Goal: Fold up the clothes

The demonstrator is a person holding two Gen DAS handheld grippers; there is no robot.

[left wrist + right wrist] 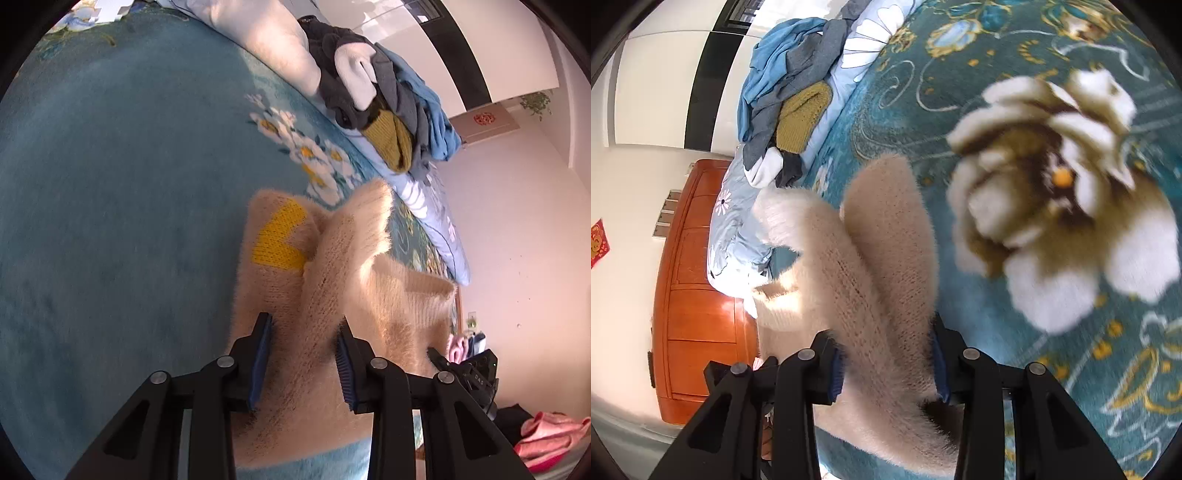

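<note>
A fluffy cream sweater (332,280) with a yellow knitted patch (279,240) hangs lifted over the teal bed blanket (110,184). My left gripper (304,332) is shut on a thick fold of the sweater between its blue pads (263,354). The tip of the other gripper (443,363) shows at the sweater's right edge. In the right wrist view my right gripper (884,350) is shut on the same sweater (871,266), which bunches up between the fingers and stands away from the blanket (997,369).
A pile of unfolded clothes (384,103), grey, blue, white and mustard, lies at the far bed edge; it also shows in the right wrist view (790,88). A pale blue duvet (731,221) lies beside it. A wooden cabinet (698,288) stands past the bed.
</note>
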